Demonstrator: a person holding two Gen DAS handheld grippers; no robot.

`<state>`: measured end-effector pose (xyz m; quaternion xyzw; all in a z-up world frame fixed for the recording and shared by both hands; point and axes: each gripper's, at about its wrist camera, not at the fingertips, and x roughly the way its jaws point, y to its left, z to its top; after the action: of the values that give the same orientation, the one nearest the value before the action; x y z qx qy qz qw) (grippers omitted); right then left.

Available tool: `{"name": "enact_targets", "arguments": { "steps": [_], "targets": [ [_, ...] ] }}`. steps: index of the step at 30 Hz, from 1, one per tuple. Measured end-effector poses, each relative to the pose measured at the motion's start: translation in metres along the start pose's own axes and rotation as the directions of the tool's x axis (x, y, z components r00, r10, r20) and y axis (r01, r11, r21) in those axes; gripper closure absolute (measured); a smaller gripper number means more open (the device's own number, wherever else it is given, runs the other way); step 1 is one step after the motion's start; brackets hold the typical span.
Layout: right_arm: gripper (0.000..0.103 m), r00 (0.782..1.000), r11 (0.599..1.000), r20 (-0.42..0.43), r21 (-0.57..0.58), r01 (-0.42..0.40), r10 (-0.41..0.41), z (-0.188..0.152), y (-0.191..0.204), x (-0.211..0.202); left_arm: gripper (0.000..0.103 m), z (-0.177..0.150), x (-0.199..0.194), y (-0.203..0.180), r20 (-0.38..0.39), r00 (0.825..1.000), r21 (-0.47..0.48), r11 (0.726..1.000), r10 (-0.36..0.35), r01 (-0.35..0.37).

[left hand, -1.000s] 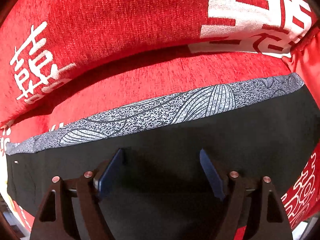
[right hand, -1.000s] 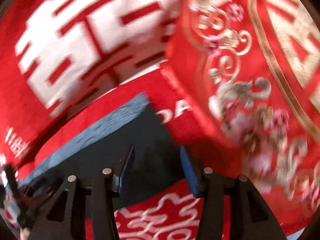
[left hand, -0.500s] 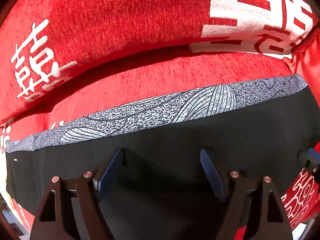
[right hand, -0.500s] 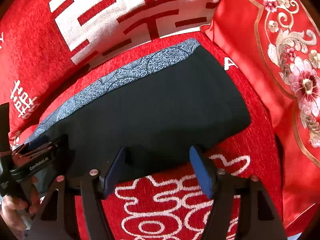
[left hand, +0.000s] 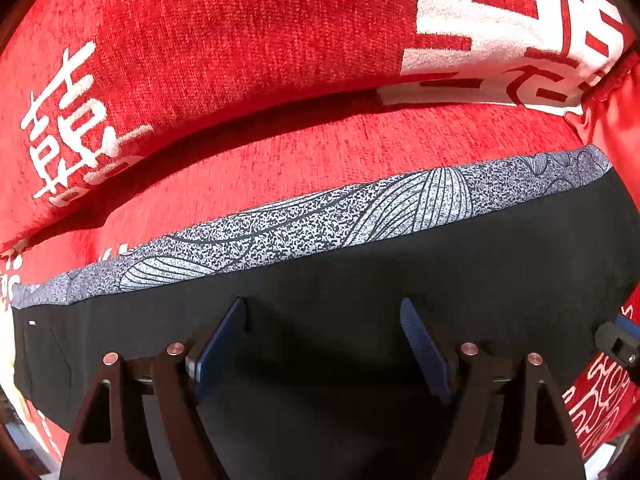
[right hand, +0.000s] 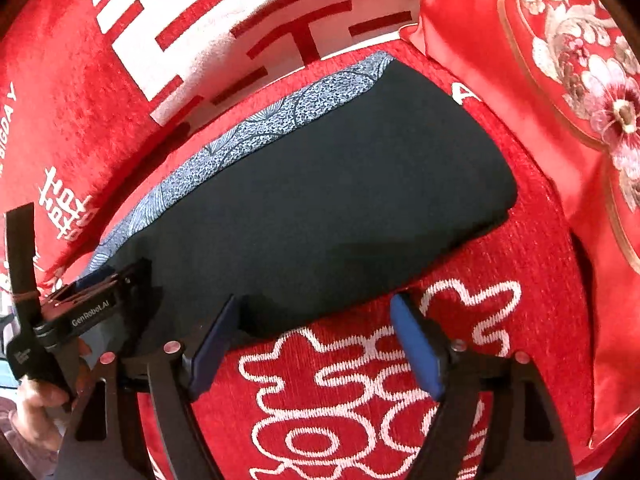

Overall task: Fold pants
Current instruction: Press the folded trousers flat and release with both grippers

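The black pants [left hand: 440,280] lie folded flat on a red sofa seat [left hand: 320,152], with a grey patterned band [left hand: 320,224] along their far edge. They also show in the right wrist view [right hand: 320,192]. My left gripper [left hand: 322,320] is open and empty, low over the black cloth. My right gripper [right hand: 314,316] is open and empty at the near edge of the pants, over the red seat. The left gripper shows at the left of the right wrist view [right hand: 92,292].
A red back cushion [left hand: 200,40] with white characters stands behind the pants. A red embroidered floral pillow [right hand: 580,100] leans at the right end. The seat [right hand: 380,380] in front has white embroidery.
My right gripper swung left and pulled back, bringing the whole folded pants into its view, and its jaws opened wider. My left gripper has hardly moved.
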<state>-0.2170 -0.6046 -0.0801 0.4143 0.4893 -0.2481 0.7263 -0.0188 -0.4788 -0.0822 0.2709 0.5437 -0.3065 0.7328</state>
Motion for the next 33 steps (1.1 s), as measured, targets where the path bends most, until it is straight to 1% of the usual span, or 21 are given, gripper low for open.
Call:
{"name": "enact_targets", "arguments": {
  "steps": [3, 6, 9, 13, 17, 20, 29, 33],
  "targets": [
    [0.023, 0.999, 0.999, 0.000, 0.022, -0.035, 0.035, 0.001, -0.006, -0.003, 0.022, 0.000, 0.000, -0.001, 0.000, 1.000, 0.001, 1.000, 0.005, -0.005],
    [0.023, 0.997, 0.994, -0.012, 0.073, -0.076, 0.077, 0.003, -0.012, -0.004, 0.022, -0.001, 0.001, -0.001, 0.002, 1.000, 0.002, 1.000, 0.009, -0.009],
    [0.022, 0.991, 0.982, -0.003, 0.134, -0.133, 0.135, -0.007, -0.021, -0.015, 0.022, -0.001, 0.001, -0.001, 0.004, 1.000, 0.000, 1.000, 0.009, -0.009],
    [0.022, 0.987, 0.970, 0.016, 0.183, -0.162, 0.162, -0.017, -0.025, -0.020, 0.022, -0.001, 0.001, 0.000, 0.006, 1.000, 0.003, 1.000, 0.012, -0.012],
    [0.027, 0.973, 0.941, 0.021, 0.252, -0.226, 0.229, -0.024, -0.035, -0.018, 0.022, 0.001, -0.001, -0.002, 0.006, 1.000, 0.010, 1.000, 0.018, -0.018],
    [0.028, 0.968, 0.925, 0.032, 0.286, -0.249, 0.251, -0.027, -0.041, -0.017, 0.022, 0.003, -0.001, -0.002, 0.005, 1.000, 0.011, 1.000, 0.021, -0.021],
    [0.028, 0.949, 0.887, 0.072, 0.339, -0.312, 0.306, -0.028, -0.054, -0.015, 0.022, 0.003, -0.001, -0.002, 0.005, 1.000, 0.013, 1.000, 0.022, -0.022],
    [0.028, 0.936, 0.862, 0.117, 0.364, -0.353, 0.333, -0.028, -0.061, -0.016, 0.022, 0.004, -0.004, -0.002, -0.003, 1.000, 0.004, 1.000, 0.020, -0.020]
  ]
}}
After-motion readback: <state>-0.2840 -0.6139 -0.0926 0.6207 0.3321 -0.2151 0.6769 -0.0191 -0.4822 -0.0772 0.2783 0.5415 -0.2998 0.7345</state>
